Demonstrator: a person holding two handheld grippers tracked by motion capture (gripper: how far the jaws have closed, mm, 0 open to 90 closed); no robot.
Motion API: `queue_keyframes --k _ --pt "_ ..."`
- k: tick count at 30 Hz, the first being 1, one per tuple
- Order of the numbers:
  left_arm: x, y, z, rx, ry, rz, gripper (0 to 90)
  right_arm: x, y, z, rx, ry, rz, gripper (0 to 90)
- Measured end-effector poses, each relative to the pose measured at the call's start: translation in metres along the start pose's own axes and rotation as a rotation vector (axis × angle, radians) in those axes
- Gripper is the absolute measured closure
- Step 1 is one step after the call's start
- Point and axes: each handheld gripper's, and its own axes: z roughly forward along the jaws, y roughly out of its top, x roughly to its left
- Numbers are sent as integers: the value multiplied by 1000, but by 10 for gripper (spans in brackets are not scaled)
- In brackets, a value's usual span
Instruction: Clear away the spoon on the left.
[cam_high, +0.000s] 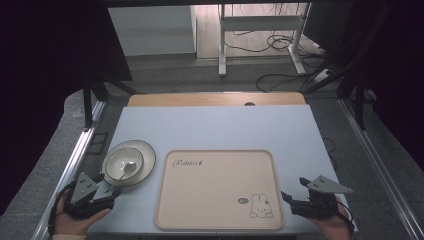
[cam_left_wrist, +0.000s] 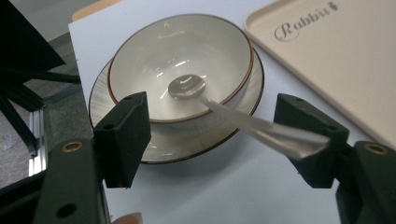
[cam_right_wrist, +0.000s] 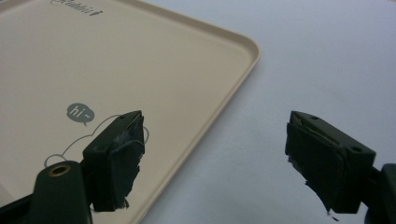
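Note:
A cream bowl (cam_high: 120, 161) with a brown rim sits on a matching plate (cam_high: 147, 156) at the table's left. A metal spoon (cam_high: 129, 167) rests in the bowl, its handle sticking out over the near rim. My left gripper (cam_high: 107, 188) is just in front of the dishes. In the left gripper view the jaws (cam_left_wrist: 212, 135) stand open on either side of the spoon handle (cam_left_wrist: 266, 130), which lies close to the right jaw; the bowl (cam_left_wrist: 182, 51) is beyond. My right gripper (cam_high: 295, 189) is open and empty over the beige tray's near right edge (cam_right_wrist: 233, 88).
The beige tray (cam_high: 215, 185) with a rabbit drawing and "Rabbit" lettering lies in the middle of the white table (cam_high: 215, 127). A wooden strip runs along the table's far edge. Metal rails flank the table on both sides.

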Motion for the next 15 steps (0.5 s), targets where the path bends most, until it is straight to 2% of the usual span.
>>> queue_keyframes --k 1,3,15 --pt "0 0 0 1 -1 3 340 0 0 0 3 0 1 205" --pt "0 -1 1 0 -2 12 356 0 0 0 4 1 1 205" --pt "-4 1 2 -18 1 59 608 0 -1 0 8 -8 -5 206"
